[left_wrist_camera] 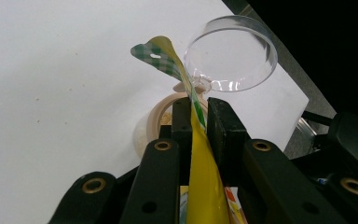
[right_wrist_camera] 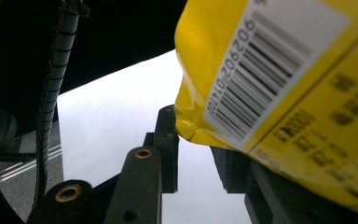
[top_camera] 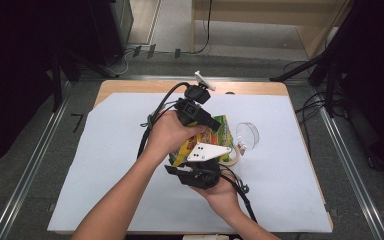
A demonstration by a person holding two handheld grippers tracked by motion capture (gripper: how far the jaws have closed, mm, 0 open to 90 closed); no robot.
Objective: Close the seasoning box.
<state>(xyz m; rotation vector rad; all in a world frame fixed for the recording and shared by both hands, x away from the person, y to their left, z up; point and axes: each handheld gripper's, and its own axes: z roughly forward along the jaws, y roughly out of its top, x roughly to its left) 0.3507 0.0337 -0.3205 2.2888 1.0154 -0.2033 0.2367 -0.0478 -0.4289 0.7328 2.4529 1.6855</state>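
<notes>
A yellow and green snack bag (top_camera: 219, 131) is held above the white sheet between both grippers. My left gripper (top_camera: 214, 125) reaches in from the upper left, and in the left gripper view its jaws (left_wrist_camera: 198, 106) are shut on the bag's thin top edge (left_wrist_camera: 200, 154), whose green checked corner sticks up past them. My right gripper (top_camera: 202, 165) comes from below, under its grey plate. In the right gripper view the bag's barcode side (right_wrist_camera: 279, 79) hides the right jaw. The bag's crumpled lower corner sits between the right gripper's jaws (right_wrist_camera: 196, 133), touching the left one.
A clear round plastic cup (top_camera: 247, 135) lies on its side just right of the bag. A beige bowl (left_wrist_camera: 161, 119) with pale contents sits below the bag. The white sheet (top_camera: 105, 165) covers most of the wooden table; cables trail from both grippers.
</notes>
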